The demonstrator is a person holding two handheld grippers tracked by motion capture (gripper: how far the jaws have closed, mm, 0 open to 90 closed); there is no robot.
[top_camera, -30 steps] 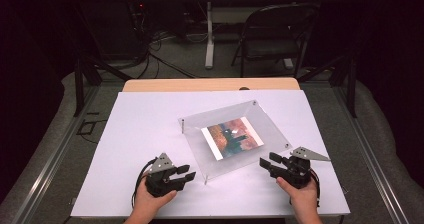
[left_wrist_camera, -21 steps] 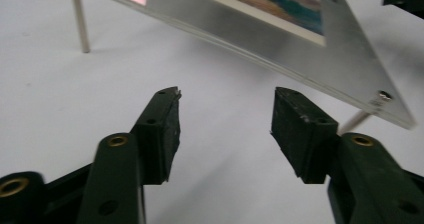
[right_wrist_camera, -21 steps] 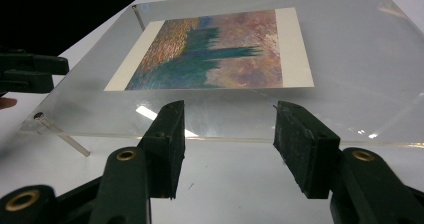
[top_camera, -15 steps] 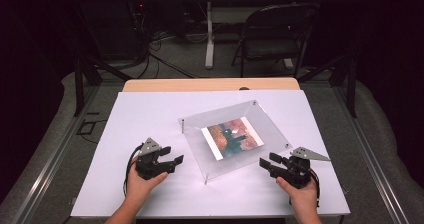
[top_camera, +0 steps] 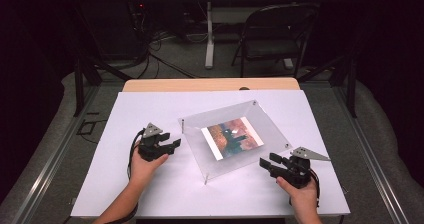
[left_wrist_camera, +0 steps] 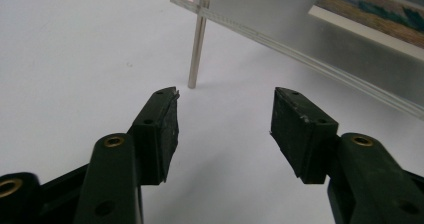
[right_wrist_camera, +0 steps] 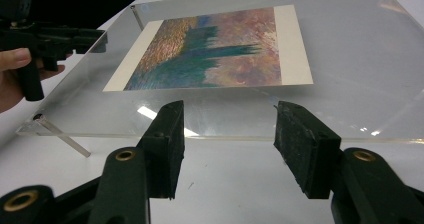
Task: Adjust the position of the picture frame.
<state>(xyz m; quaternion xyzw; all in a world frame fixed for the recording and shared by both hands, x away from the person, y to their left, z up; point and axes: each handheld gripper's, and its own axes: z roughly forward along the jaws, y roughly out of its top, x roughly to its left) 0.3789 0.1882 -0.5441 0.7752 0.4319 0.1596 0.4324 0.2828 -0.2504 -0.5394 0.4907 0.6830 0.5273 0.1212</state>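
Note:
A clear acrylic frame (top_camera: 270, 126) holding a sunset-coloured print (top_camera: 232, 138) stands tilted on thin metal legs in the middle of the white table (top_camera: 165, 109). My left gripper (top_camera: 174, 145) sits just left of the frame, pointing at its left corner leg (left_wrist_camera: 196, 44). Its jaws have just been closing; they stand open (left_wrist_camera: 225, 109) with nothing between them. My right gripper (top_camera: 264, 163) rests near the frame's front right edge (right_wrist_camera: 250, 129), open (right_wrist_camera: 227, 124) and empty, a short way from the plate.
A wooden table edge (top_camera: 210, 84) lies behind the white sheet. Beyond it, a folding chair (top_camera: 275, 34) and floor cables (top_camera: 165, 49). Metal rails (top_camera: 50, 154) run along both sides. From the right gripper view, the other hand's gripper (right_wrist_camera: 55, 39) shows behind the frame.
The left hand moved away from the front edge, up along the frame's left side, and its jaws now stand wider than a second ago. The right hand has not moved.

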